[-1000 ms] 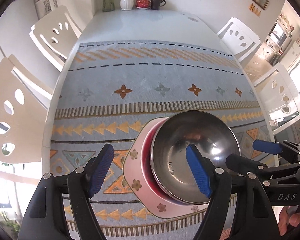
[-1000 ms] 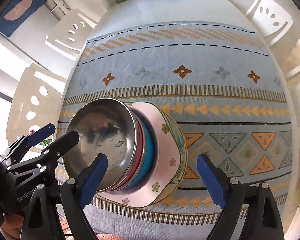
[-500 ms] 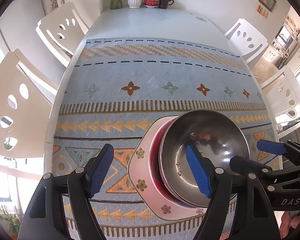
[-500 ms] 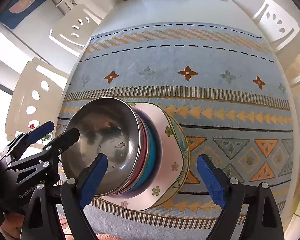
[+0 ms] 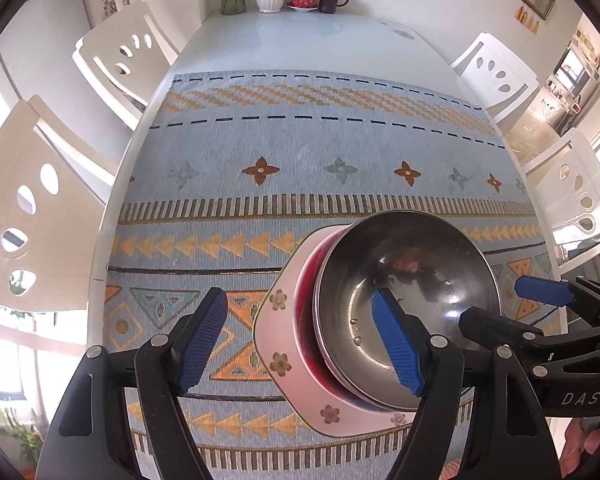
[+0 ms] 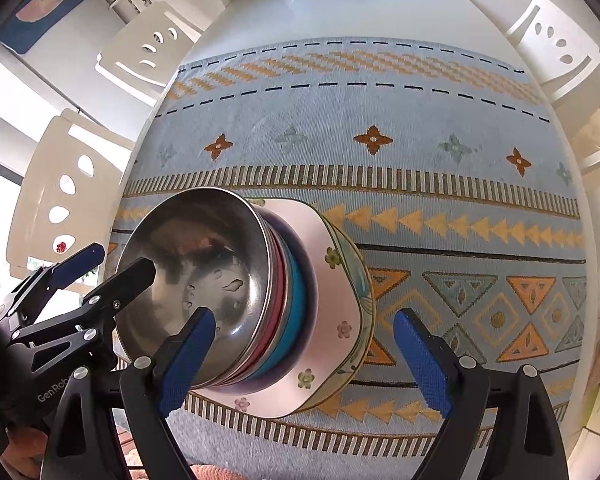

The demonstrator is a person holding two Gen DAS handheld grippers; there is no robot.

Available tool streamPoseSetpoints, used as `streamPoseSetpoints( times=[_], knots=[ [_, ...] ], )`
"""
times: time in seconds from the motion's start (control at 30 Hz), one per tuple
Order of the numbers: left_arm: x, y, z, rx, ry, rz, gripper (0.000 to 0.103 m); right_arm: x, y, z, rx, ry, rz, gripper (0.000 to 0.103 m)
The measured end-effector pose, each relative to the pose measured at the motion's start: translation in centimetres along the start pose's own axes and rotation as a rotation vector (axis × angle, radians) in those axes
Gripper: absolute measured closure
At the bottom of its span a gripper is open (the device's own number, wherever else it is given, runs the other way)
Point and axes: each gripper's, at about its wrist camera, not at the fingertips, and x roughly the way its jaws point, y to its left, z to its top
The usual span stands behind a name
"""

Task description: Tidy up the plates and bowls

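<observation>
The steel bowl is seen nested atop the stacked plates on the desk. Both the left hand-held gripper and right hand-held gripper are held apart, empty. Stacking is judged finished; only withdrawal is called for.

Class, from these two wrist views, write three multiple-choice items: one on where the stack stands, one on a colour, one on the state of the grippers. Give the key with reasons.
1. Where does the stack of dishes stand?
A. on a chair
B. on the patterned table runner
C. on the floor

2. What colour is the bowl beneath the red one?
A. blue
B. yellow
C. black

3. How are both grippers?
A. shut on the steel bowl
B. shut on nothing
C. open

Key:
1 B: the pink plate rests on the patterned table runner.
2 A: a blue bowl shows under the red bowl, below the steel bowl.
3 C: the left gripper and right gripper have pads wide apart.
</observation>
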Motion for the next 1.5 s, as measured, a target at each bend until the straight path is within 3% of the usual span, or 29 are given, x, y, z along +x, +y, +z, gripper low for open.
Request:
streamPoseSetpoints(
  times=[1.5],
  knots=[
    [0.27,-0.15,0.09,0.003,0.001,-0.007,0.03,0.1,-0.01,-0.3,-0.002,0.007,-0.006,0.014]
  ],
)
